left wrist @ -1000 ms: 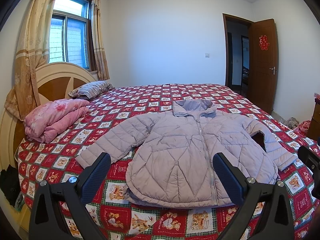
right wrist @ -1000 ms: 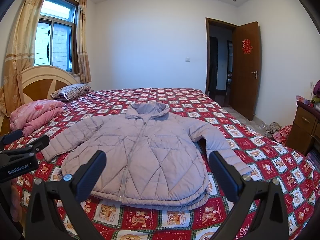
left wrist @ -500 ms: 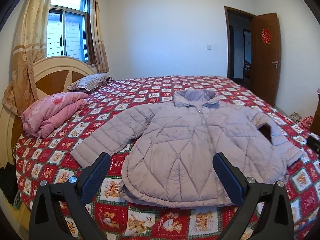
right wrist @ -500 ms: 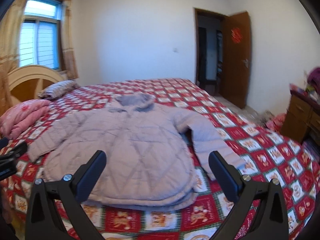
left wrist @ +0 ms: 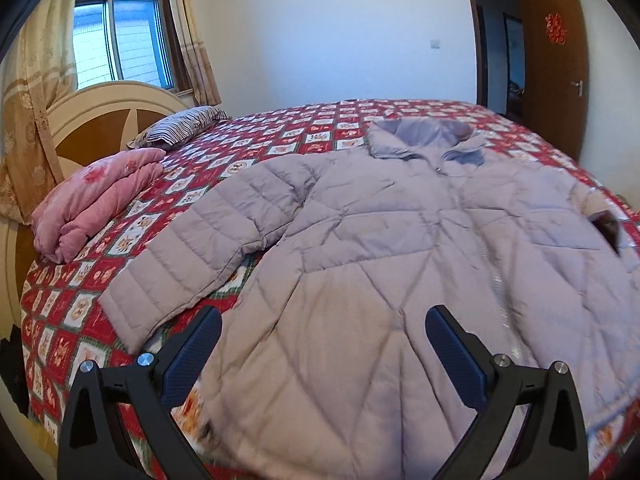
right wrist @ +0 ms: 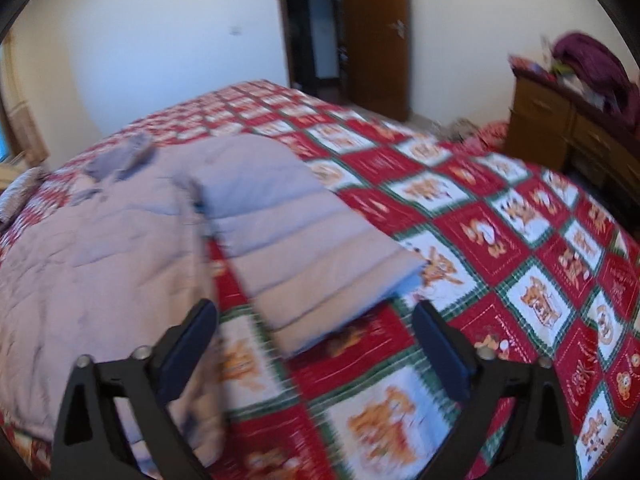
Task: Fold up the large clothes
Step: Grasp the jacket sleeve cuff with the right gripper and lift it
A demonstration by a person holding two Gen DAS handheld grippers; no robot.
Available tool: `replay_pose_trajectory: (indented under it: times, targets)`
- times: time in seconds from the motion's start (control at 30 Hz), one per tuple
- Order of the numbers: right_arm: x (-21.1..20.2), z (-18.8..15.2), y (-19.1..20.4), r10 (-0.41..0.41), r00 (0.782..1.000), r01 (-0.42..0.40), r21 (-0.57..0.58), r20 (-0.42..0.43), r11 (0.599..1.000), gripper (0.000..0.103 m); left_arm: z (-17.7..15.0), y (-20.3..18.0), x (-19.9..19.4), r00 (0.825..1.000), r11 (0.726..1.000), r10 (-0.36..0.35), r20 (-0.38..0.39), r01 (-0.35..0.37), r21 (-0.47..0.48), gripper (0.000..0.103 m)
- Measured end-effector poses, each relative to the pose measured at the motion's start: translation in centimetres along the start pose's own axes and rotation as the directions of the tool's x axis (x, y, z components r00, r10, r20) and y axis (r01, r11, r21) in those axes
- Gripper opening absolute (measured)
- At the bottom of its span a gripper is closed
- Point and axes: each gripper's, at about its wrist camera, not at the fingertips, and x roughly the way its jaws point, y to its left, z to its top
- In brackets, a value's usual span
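A lilac quilted jacket [left wrist: 400, 248] is spread flat, front up and zipped, on the red patchwork bedspread [right wrist: 520, 248], sleeves laid out to each side, seemingly ready for folding. The left gripper [left wrist: 320, 354] is held wide above the jacket's hem, touching nothing. The right gripper [right wrist: 316, 338], jaws wide but closing, is aimed at the sleeve cuff [right wrist: 340, 300], which is not yet gripped.
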Motion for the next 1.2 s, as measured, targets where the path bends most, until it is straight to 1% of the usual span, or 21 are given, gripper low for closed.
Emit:
replay_pose_trajectory:
  times: [0.1, 0.17, 0.2, 0.27, 0.3, 0.33, 0.37, 0.4, 0.43, 0.47, 0.5, 0.6, 0.73, 0.8, 0.9, 1.0, 1.07, 1.13, 1.2]
  targets:
    - [2.7, 0.5, -1.5, -0.019, 0.998, 0.021, 0.046, -0.054, 0.999, 0.087, 0.6, -0.6, 2.5, 1.000, 1.000, 0.016, -0.018, -0.016, 0.013, 0.102]
    - [3.9, 0.9, -2.0, -0.036, 0.997, 0.040, 0.054, -0.067, 0.998, 0.085, 1.0, -0.9, 4.2, 0.999, 0.999, 0.028, -0.026, -0.028, 0.023, 0.102]
    - [4.4, 1.1, -2.1, -0.045, 0.997, 0.049, 0.051, -0.070, 0.997, 0.079, 1.0, -1.1, 4.8, 0.999, 0.999, 0.037, -0.038, -0.036, 0.031, 0.102]
    - [5.2, 1.5, -2.0, -0.048, 0.996, 0.051, 0.037, -0.078, 0.998, 0.072, 1.0, -1.3, 6.1, 0.997, 0.998, 0.044, -0.062, -0.041, 0.040, 0.102]
    - [5.6, 1.6, -2.0, -0.056, 0.996, 0.059, 0.028, -0.076, 0.998, 0.066, 1.0, -1.3, 6.6, 0.997, 0.998, 0.046, -0.070, -0.043, 0.044, 0.102]
    - [5.9, 1.8, -1.8, -0.074, 0.995, 0.075, 0.007, -0.074, 0.997, 0.064, 0.9, -1.3, 7.3, 0.995, 0.998, 0.051, -0.082, -0.046, 0.052, 0.102]
    - [6.1, 1.9, -1.7, -0.087, 0.994, 0.087, -0.008, -0.064, 0.996, 0.054, 0.8, -1.4, 7.5, 0.995, 0.997, 0.053, -0.089, -0.048, 0.057, 0.102]
    - [6.2, 2.0, -1.5, -0.094, 0.994, 0.092, -0.029, -0.054, 0.995, 0.034, 0.6, -1.3, 7.8, 0.994, 0.997, 0.057, -0.094, -0.052, 0.062, 0.102]
    - [6.5, 2.1, -1.4, -0.077, 0.995, 0.074, -0.045, -0.068, 0.996, 0.023, 0.4, -1.2, 8.1, 0.993, 0.996, 0.066, -0.099, -0.059, 0.066, 0.102]
    - [6.9, 2.2, -1.6, -0.058, 0.995, 0.055, -0.042, -0.084, 0.998, 0.016, 0.1, -1.1, 8.4, 0.992, 0.996, 0.071, -0.109, -0.064, 0.069, 0.102]
    - [6.9, 2.3, -1.7, -0.056, 0.995, 0.052, -0.044, -0.086, 0.998, 0.014, -0.3, -0.8, 8.6, 0.991, 0.996, 0.069, -0.118, -0.061, 0.067, 0.102]
    - [6.7, 3.1, -2.3, -0.086, 0.995, 0.082, -0.066, -0.052, 0.994, 0.012, -1.4, -0.1, 8.8, 0.989, 0.998, 0.053, -0.135, -0.046, 0.051, 0.102]
    - [5.7, 5.8, -4.3, -0.130, 0.991, 0.130, -0.041, -0.001, 0.991, 0.012, -1.5, 0.5, 8.1, 0.990, 0.999, 0.038, -0.133, -0.033, 0.037, 0.102]
    - [5.3, 7.3, -4.8, -0.154, 0.988, 0.155, -0.044, 0.031, 0.987, 0.011, -0.7, 0.7, 7.8, 0.991, 0.999, 0.032, -0.130, -0.029, 0.028, 0.102]
    - [4.6, 10.0, -4.3, -0.176, 0.980, 0.182, -0.062, 0.089, 0.981, 0.011, 2.0, 1.1, 7.7, 0.993, 0.997, 0.070, -0.099, -0.067, 0.028, 0.102]
    - [4.0, 12.1, -1.9, -0.165, 0.975, 0.181, -0.100, 0.150, 0.978, 0.011, 5.8, 1.7, 8.3, 0.995, 0.997, 0.080, -0.066, -0.080, 0.000, 0.102]
    - [3.6, 13.4, 0.9, -0.138, 0.972, 0.166, -0.141, 0.190, 0.976, 0.011, 8.1, 1.9, 9.2, 0.995, 0.996, 0.090, -0.050, -0.091, -0.013, 0.102]
    - [3.0, 14.3, 4.3, -0.097, 0.970, 0.141, -0.191, 0.225, 0.971, 0.011, 9.9, 2.1, 10.5, 0.996, 0.996, 0.075, -0.051, -0.077, -0.040, 0.102]
    - [2.6, 14.5, 7.4, -0.054, 0.968, 0.114, -0.235, 0.245, 0.965, 0.011, 11.0, 2.1, 11.8, 0.996, 0.996, 0.059, -0.063, -0.063, -0.059, 0.102]
